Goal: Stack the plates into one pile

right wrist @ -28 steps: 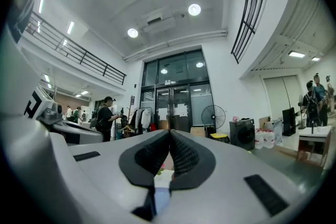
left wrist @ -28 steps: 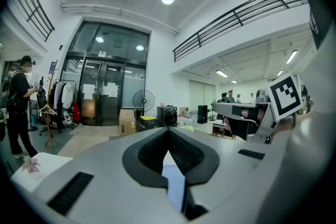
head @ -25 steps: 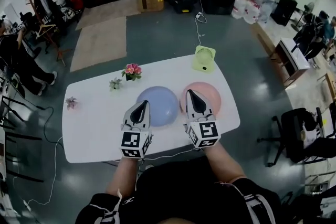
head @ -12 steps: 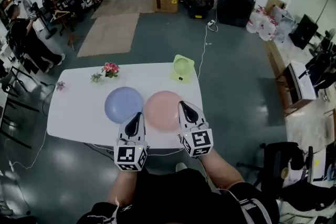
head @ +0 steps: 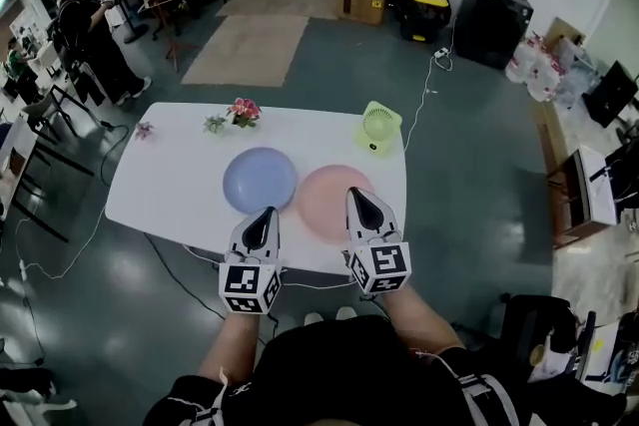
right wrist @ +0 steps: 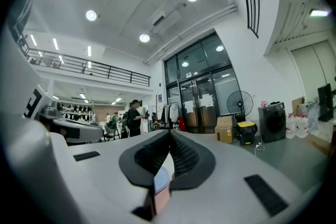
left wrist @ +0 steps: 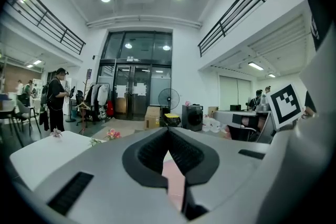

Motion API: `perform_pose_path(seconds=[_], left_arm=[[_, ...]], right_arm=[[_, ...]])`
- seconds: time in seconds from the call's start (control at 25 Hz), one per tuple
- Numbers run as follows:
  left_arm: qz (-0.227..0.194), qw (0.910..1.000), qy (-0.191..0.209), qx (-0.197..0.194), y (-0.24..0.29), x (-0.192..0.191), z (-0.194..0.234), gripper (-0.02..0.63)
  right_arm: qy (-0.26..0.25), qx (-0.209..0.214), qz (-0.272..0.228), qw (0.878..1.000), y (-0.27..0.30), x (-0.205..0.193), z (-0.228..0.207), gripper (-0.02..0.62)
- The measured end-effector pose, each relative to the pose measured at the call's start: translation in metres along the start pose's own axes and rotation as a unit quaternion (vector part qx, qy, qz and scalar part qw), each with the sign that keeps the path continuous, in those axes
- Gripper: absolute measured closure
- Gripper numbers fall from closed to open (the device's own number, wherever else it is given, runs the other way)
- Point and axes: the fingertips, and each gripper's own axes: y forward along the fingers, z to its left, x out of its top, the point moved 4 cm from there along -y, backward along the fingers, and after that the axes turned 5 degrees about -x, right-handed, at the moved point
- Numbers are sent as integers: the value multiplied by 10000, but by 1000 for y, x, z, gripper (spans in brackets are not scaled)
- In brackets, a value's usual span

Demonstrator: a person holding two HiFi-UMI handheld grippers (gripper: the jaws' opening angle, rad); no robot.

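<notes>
my left gripper [head: 268, 214] and right gripper [head: 356, 195] — grey, tapered, black-and-white marker cubes [head: 246, 286] behind; black white-striped sleeves [head: 200, 399] at the bottom.

On the table [head: 160, 200] the left plate [head: 260, 180] and the right plate [head: 334, 203] lie side by side. Behind them, at the far edge, the flowers [head: 245, 111] stand on the left and the fan [head: 378, 128] on the right. The left gripper [head: 268, 213] is in front of the left plate, and the right gripper [head: 355, 193] is over the right plate's near side.
</notes>
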Motion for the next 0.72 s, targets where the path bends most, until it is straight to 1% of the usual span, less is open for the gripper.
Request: perform_pose_path(seconds=[0.08,0.16,0.24,0.32,0.4,0.44,0.48,0.52,0.6,0.72], left_arm=[[-68,10000,57,10,-2,5,4,594],[-104,9999,87,15,-4,5,5,594],[-76,10000,-39,-8,-7,1,4,594],[-75,9998,-187,4,-11,0,3,594],[-89,9998,-166,74,-17,0,2,594],[-93,9998,-117,115,-21,0,2,594],[-98,9998,-76,155,-24,0,2,594],[-108,9997,-57,196,-26,0,2,594],[-120,9995,-65,295,-31,-1,4,594],[-79,9990,-74,445,-39,-5,3,594]], right_arm=[[29,9,-42,10000,0,3,4,580],[-97,23,-88,9999,0,4,9,580],[-147,13,-109,9998,0,5,10,580],[-55,3,-165,9998,-3,8,11,580],[15,-46,-346,9994,-5,11,11,582],[-2,-80,-456,9989,-6,12,12,509],[-62,-106,-533,9985,-7,12,12,399],[-150,-117,-564,9982,-7,11,13,360],[-334,-46,-501,9982,-5,5,16,359],[-524,247,-280,9979,-4,-7,25,359]])
